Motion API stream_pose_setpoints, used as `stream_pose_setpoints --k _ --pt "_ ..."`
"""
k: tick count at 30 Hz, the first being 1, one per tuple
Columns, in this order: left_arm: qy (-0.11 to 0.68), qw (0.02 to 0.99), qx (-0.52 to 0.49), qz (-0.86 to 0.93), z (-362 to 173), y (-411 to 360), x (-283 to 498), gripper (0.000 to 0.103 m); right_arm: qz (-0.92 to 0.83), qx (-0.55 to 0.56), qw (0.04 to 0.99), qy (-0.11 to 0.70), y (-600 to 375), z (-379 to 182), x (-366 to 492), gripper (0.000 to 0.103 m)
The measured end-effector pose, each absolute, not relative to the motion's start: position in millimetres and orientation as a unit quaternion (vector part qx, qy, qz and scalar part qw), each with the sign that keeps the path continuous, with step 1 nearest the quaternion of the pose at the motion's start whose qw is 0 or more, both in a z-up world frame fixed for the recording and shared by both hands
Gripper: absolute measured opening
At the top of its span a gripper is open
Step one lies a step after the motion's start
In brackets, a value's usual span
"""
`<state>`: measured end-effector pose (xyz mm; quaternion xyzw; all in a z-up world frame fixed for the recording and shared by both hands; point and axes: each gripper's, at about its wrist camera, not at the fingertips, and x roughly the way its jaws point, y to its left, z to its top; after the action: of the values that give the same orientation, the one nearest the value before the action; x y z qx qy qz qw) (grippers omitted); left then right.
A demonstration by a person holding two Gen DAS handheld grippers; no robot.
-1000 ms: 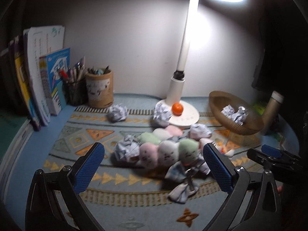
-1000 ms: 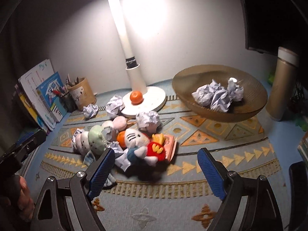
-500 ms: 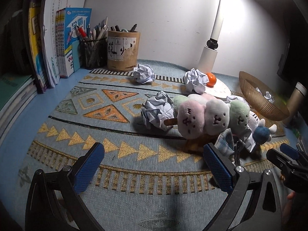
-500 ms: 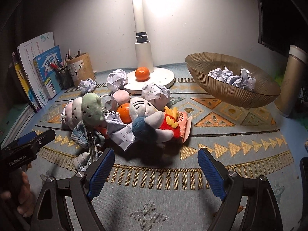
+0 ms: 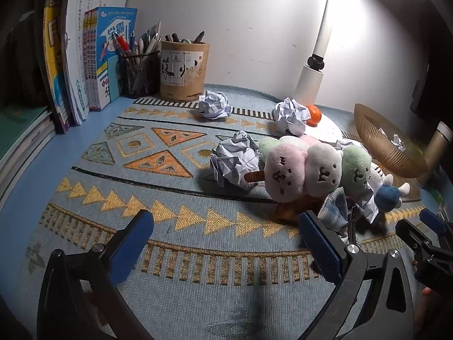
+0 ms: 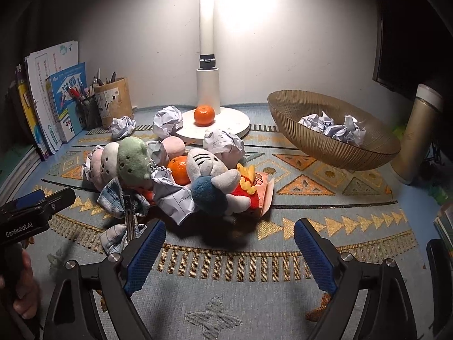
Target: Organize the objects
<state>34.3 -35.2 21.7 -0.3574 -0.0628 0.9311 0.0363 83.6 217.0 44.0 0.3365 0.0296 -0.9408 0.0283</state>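
Observation:
A pile of toys lies mid-rug: a plush skewer (image 5: 311, 172) of pink, white and green balls, a white plush with a blue ball (image 6: 209, 175), a red fries toy (image 6: 252, 188), a checked cloth bow (image 6: 121, 198) and an orange (image 6: 178, 170). Crumpled paper balls (image 5: 235, 161) lie around the pile. A ribbed gold bowl (image 6: 325, 147) at the right holds more paper balls (image 6: 334, 127). My left gripper (image 5: 223, 226) is open over bare rug, left of the pile. My right gripper (image 6: 229, 231) sits just in front of the pile, jaws opening, nothing between them.
A white lamp base (image 6: 226, 124) carries a second orange (image 6: 203, 115). Two pen holders (image 5: 184, 70) and upright books (image 5: 93, 56) stand at the back left. A tall gold flask (image 6: 419, 133) stands right of the bowl. The patterned rug (image 5: 170, 192) covers the blue desk.
Over the second both grippers came down and nearer the toy pile, which now fills more of each view. Since half a second ago both views are nearly the same.

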Motion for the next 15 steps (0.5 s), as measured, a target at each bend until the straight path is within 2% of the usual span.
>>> stream_pose_setpoints --k 15 --pt "-0.069 0.029 -0.362 0.929 20.3 -37.1 33.2 0.102 -0.943 0.33 0.025 0.043 212.4 44.2 84.6 0.091"
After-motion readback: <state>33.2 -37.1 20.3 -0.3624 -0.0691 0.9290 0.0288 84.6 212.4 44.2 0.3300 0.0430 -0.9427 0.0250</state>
